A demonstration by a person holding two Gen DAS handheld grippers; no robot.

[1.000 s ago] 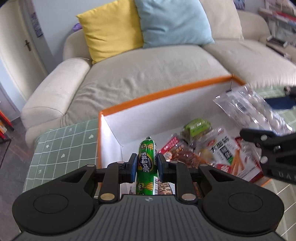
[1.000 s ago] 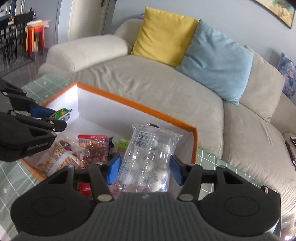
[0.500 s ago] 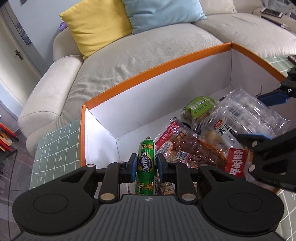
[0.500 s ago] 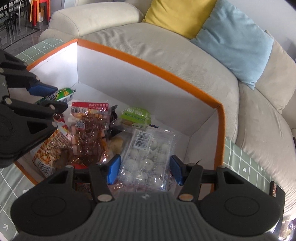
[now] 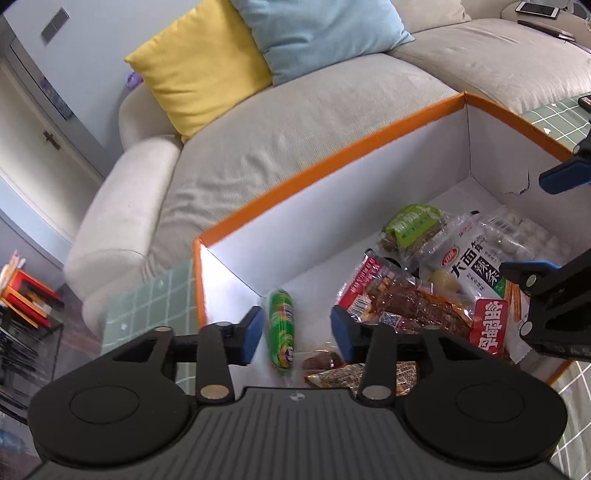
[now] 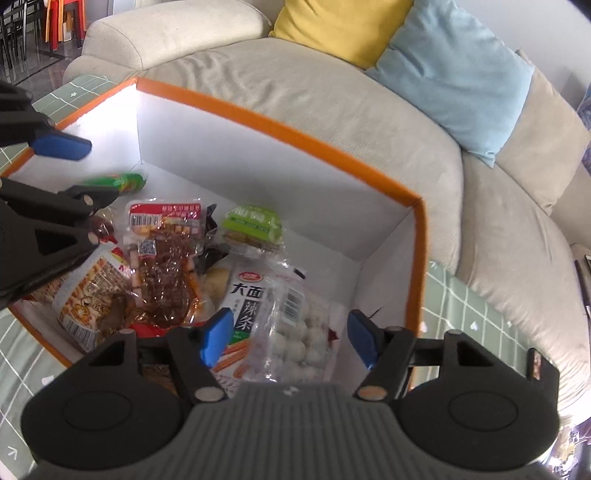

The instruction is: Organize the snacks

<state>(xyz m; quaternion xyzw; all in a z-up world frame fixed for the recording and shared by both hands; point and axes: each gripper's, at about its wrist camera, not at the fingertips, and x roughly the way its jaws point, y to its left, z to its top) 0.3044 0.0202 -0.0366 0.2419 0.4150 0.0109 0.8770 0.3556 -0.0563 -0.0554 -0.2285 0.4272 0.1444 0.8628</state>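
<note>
the right tool (image 6: 288, 338) hangs with its blue pads spread wide over a clear bag of white balls (image 6: 301, 332) lying in the orange-rimmed box (image 6: 295, 136). the left tool (image 6: 70, 166) is spread over a green sausage (image 6: 118, 182).

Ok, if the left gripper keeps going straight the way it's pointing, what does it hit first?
Most likely the green sausage, lying loose between the open fingers of the left gripper, then the floor of the orange-rimmed box. Depth is hard to judge.

A yellow cushion (image 5: 199, 70) and a blue cushion (image 5: 317, 33) lean on the beige sofa (image 5: 295, 122).
</note>
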